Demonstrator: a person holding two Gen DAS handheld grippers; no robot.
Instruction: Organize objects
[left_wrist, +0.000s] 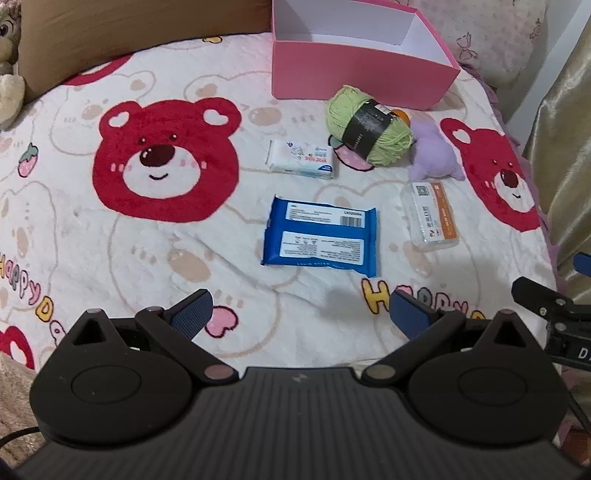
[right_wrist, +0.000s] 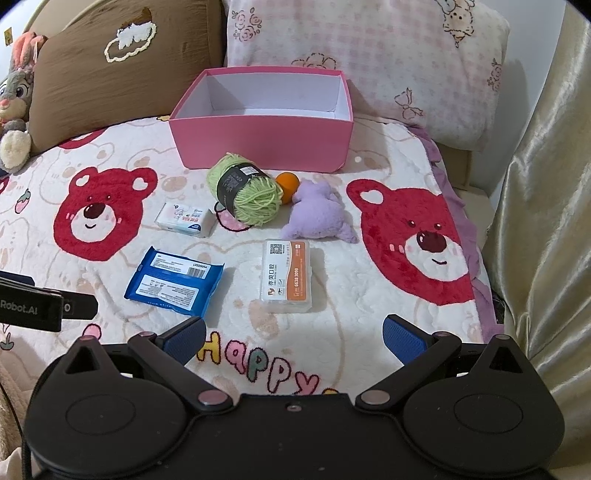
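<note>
i have both claws spread as wide as they go, left gripper (left_wrist: 301, 314) and right gripper (right_wrist: 293, 338), nothing between the blue pads, both tilted down over the white fleece blanket with red bears (right_wrist: 110, 229). the open pink cardboard box (right_wrist: 262, 142) sits at the far edge. just before it lie the green yarn ball (right_wrist: 245, 194), small orange ball (right_wrist: 288, 182) and lilac plush toy (right_wrist: 317, 216), touching one another; nearer me are the white tissue pack (right_wrist: 186, 220), blue wipes packet (right_wrist: 173, 286) and clear plastic case with orange label (right_wrist: 288, 277).

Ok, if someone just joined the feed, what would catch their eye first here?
Probably the open pink cardboard box standing empty at the back of the red-bear fleece blanket. Just in front of it a green yarn skein lies touching a small orange ball and a lilac plush toy, with a blue foil wipes packet nearer the camera.
</note>
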